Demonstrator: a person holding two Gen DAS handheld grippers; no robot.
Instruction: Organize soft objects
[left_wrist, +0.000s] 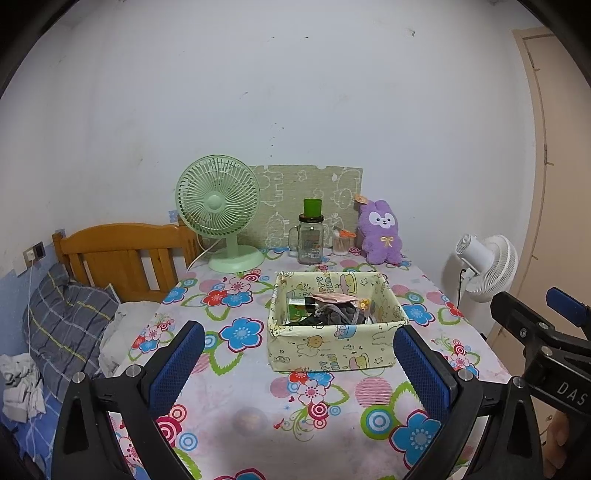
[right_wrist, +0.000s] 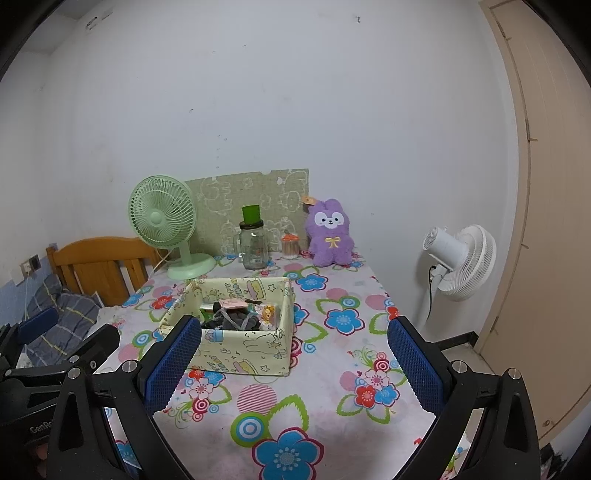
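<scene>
While hovering over the flowered table (left_wrist: 236, 387), left tool (left_wrist: 299, 365) and right tool (right_wrist: 293, 363) both spread apart, empty. Ahead: one fabric box (left_wrist: 332, 350) of soft bits, one purple plush (left_wrist: 380, 232) beyond. Two fans. Crumpled white cloth (left_wrist: 20, 384) on bed: left view only

A table covered in a flowered tablecloth (left_wrist: 236, 391) (right_wrist: 332, 384) carries a pale yellow fabric storage box (left_wrist: 332, 350) (right_wrist: 243, 350) near its middle, open-topped and holding a jumble of small dark and pink soft items. Along the far edge by the wall stand a green desk fan (left_wrist: 218, 210) (right_wrist: 162, 218), a glass mason-jar mug (left_wrist: 309, 240) (right_wrist: 253, 247) with a green cup on its lid, and a small clear jar (left_wrist: 340, 244) (right_wrist: 290, 246) just beside a purple plush rabbit (left_wrist: 380, 234) (right_wrist: 329, 234). A patterned green board (left_wrist: 295, 195) (right_wrist: 236, 199) leans upright against the wall behind them.
</scene>
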